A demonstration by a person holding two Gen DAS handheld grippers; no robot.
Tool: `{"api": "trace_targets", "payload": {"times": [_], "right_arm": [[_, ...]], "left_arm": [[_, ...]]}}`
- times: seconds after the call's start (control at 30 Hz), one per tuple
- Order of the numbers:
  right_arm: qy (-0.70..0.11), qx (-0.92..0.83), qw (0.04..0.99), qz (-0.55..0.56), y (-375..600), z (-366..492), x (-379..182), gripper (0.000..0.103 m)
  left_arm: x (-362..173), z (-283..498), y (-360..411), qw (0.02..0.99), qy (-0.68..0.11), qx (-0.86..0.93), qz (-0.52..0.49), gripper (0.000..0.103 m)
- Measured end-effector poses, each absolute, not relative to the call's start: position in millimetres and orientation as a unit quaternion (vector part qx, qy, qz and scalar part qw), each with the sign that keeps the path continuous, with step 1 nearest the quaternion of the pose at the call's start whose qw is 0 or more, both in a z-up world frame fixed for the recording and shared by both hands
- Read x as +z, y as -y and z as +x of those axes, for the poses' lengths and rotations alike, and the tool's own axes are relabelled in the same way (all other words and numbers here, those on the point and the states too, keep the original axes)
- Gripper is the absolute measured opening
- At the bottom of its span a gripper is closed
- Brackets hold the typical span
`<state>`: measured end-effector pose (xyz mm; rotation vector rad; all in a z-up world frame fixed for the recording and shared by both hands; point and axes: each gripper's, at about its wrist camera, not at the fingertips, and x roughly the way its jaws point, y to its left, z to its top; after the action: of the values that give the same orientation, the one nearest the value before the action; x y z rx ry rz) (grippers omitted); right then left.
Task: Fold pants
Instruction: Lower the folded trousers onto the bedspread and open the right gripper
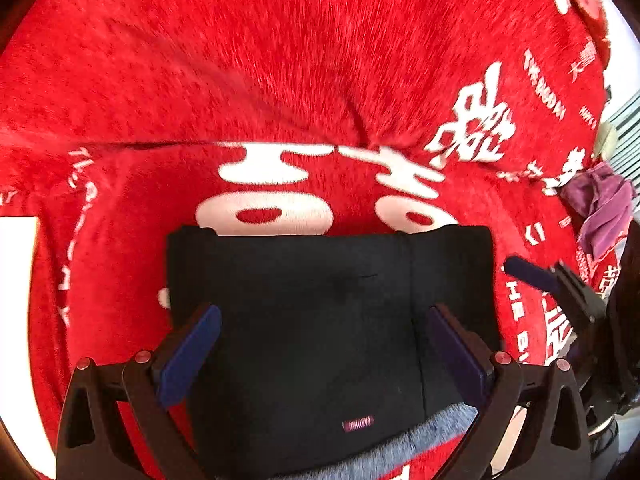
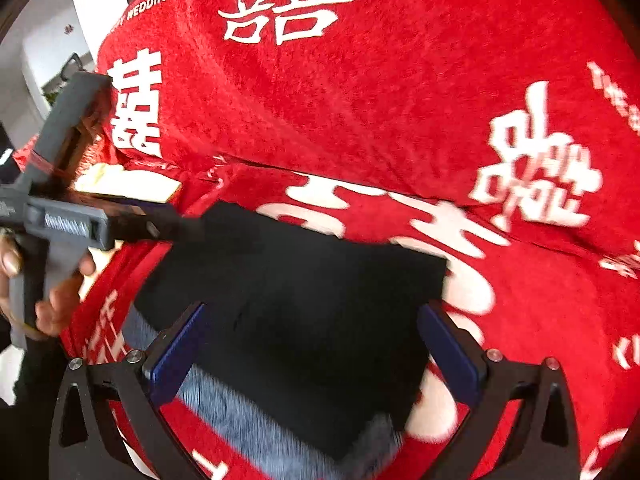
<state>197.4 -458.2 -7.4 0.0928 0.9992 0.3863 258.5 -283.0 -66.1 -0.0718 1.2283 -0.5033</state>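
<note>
The black pants [image 1: 328, 264] lie folded into a compact rectangle on a red blanket [image 1: 280, 60] with white characters. Grey fleece lining [image 1: 440, 428] shows along their near edge, and a small pink label [image 1: 358, 425] sits beside it. My left gripper [image 1: 324, 312] hangs open over the pants, its blue pads wide apart with nothing pressed between them. My right gripper [image 2: 312, 308] is likewise open above the pants [image 2: 304, 264], whose grey lining [image 2: 224, 400] shows below. In the right wrist view a hand [image 2: 52, 300] holds the left tool, and one of its fingers [image 2: 160, 220] points at the pants' far left corner.
A crumpled purple cloth [image 1: 604, 204] lies at the blanket's right edge. A fold ridge in the blanket [image 2: 360, 184] runs just beyond the pants. A pale yellow-white object [image 2: 124, 184] lies at the left by the blanket's edge. Bright floor shows past the left edge [image 1: 16, 280].
</note>
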Motion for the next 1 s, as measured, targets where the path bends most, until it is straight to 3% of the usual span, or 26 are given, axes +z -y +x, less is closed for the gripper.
{"api": "trace_targets", "payload": {"times": [0.43,0.7,1.0], "right_arm": [[-0.55,0.171,0.815,0.064,463,242,-73,0.103],[-0.539,0.089,0.837,0.038,455,181,-22,0.103],[-0.568,0.015,0.82,0.061,435,112,-27,0.103]], "left_arm": [[-109,267,301,0.776,-0.583,-0.238,0.029,0.103],[-64,204,281,0.83,-0.517,-0.187,0.093,0.103],[-73,144,255,0.837,-0.527,-0.128,0.071,0.103]]}}
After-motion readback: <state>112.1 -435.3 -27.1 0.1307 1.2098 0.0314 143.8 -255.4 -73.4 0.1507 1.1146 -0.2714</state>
